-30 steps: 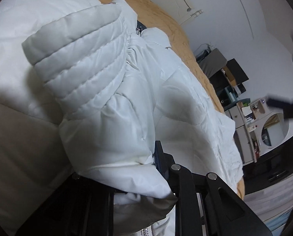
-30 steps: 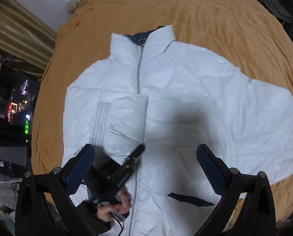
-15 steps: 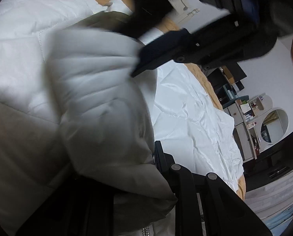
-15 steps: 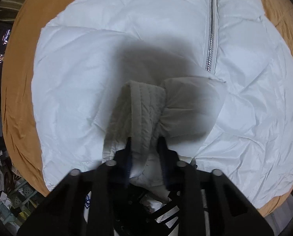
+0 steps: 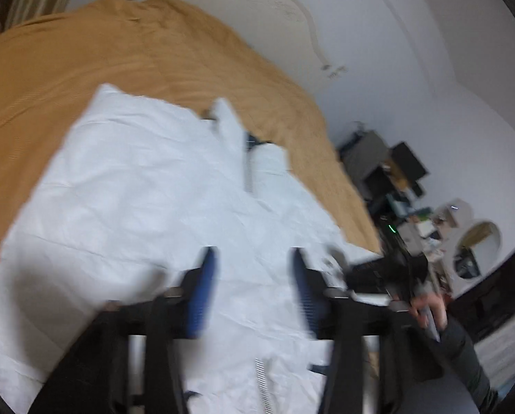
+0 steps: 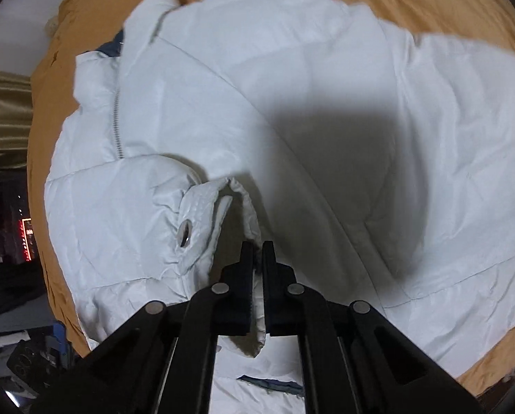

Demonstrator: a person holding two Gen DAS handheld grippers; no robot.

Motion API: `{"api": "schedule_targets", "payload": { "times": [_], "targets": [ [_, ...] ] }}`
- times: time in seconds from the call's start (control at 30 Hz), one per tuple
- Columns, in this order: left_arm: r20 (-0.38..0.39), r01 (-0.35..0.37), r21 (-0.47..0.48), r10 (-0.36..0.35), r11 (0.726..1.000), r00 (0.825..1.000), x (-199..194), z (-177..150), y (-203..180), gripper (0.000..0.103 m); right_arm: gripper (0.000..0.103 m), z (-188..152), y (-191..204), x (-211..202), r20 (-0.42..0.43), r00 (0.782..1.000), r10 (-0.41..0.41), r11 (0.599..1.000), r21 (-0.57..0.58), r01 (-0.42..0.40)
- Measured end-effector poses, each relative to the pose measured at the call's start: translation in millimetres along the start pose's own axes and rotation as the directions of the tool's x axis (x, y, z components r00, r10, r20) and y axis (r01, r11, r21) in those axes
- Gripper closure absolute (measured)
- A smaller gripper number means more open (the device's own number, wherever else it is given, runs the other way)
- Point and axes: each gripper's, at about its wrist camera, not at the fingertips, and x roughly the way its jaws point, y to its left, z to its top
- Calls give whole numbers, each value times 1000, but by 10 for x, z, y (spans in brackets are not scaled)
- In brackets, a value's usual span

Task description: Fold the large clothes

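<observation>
On the orange bedspread [image 5: 126, 55], in the left wrist view, the white puffer jacket [image 5: 143, 189] lies spread out, collar toward 12 o'clock. The left gripper [image 5: 254, 269] hangs above it, blue-padded fingers apart and holding nothing. In the right wrist view, the right gripper [image 6: 256, 252] is clamped on the sleeve cuff [image 6: 247, 207] at 6 o'clock, the jacket's zipper [image 6: 116, 120] at 10 o'clock.
</observation>
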Motion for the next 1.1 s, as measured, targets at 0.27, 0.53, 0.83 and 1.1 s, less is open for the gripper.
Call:
{"api": "schedule_targets", "payload": {
  "times": [0.27,0.53,0.83,1.1],
  "targets": [
    [-148,-228,68,236,971,960,662,-43,506,24,83,-317,-397,-140,118,991,70,991,105,-82],
    [-99,-365,267,402,892,910,851,-257,215,20,36,-956,911,-488,452,892,-20,947,-277,162],
    [-62,-308,191,325,932,944,268,-149,151,19,33,-845,670,610,391,907,-158,890,-341,303],
    [-102,-403,290,447,868,889,589,-380,349,10,25,-717,585,326,381,915,-128,920,-299,254]
  ]
}}
